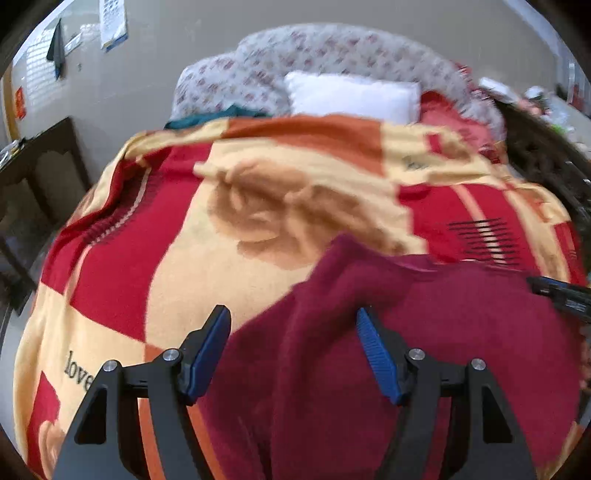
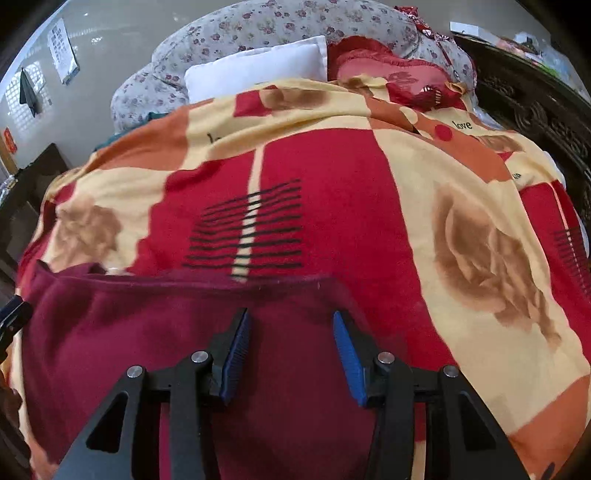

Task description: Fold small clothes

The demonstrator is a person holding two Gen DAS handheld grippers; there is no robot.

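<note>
Item: maroon garment [image 1: 424, 332] — small knit piece, lying on the patterned blanket [image 1: 229, 206] at the near end of the bed, well short of the white pillow [image 1: 351, 96]. Its far hem runs roughly straight across on the right; on the left a corner or sleeve rises into a ridge, judged a half-made fold.

Left tool [image 1: 293, 354] — jaws wide, over the garment's left edge. The raised cloth ridge stands between the blue pads [image 1: 210, 354], but neither pad is seen to press on it; nothing is held. Likely poised this way to take or release the ridge for the next fold.

Right tool [image 2: 291, 354] — jaws moderately apart, above the garment just short of its far hem, nothing between them. Whether the tips touch the cloth cannot be told. The position suits pinning or picking up the hem.

Each tool shows as a dark sliver at the edge of the other's view, so they flank the garment.

Surroundings: floral quilt [image 2: 258, 33] heaped behind the pillow; a red cushion [image 2: 373, 62] beside it.

Not legible: the garment's near part, cut off below both tools — its type stays uncertain. The left view is motion-blurred; the folds there read poorly. No hands visible.
</note>
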